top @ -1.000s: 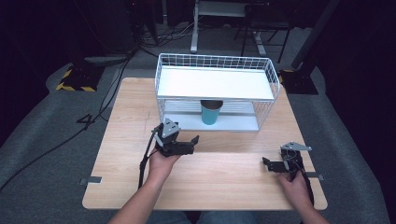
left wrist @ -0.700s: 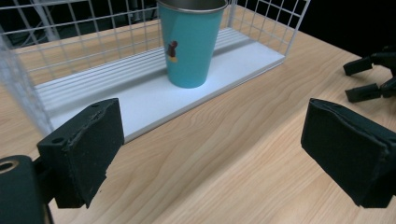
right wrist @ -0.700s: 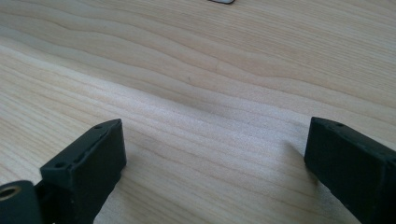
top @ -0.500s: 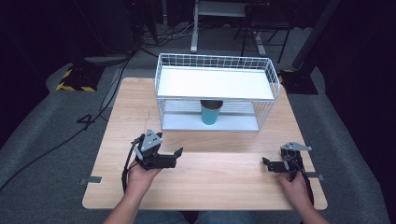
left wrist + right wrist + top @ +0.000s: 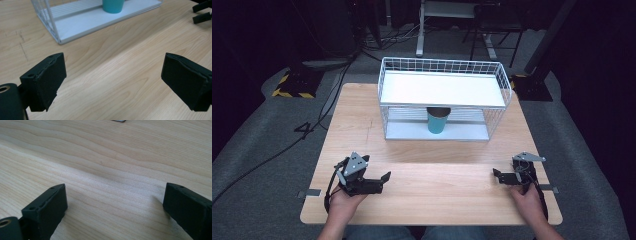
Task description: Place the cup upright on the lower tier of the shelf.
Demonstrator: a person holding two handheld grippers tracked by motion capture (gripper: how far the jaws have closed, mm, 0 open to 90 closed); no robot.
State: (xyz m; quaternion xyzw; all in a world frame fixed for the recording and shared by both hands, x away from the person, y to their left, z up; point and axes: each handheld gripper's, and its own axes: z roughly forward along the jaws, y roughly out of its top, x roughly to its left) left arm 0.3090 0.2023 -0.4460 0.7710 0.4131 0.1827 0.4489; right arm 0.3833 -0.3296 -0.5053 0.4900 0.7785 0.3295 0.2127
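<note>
Left gripper [image 5: 384, 179] jaws wide, nothing btwn them. Right gripper [image 5: 497, 175] also wide, empty, prob resting on table [image 5: 437, 195].

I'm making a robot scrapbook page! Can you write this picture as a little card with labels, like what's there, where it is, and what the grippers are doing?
Table: pale wooden table
Rack: white wire rack with two shelves, at the table's far side
Cup: teal cup with a dark rim, upright on the rack's lower shelf
Left gripper: open, holds nothing, low over the table's near left part
Right gripper: open, holds nothing, near the right edge
Cup touched: no, both grippers are well apart from it
</note>
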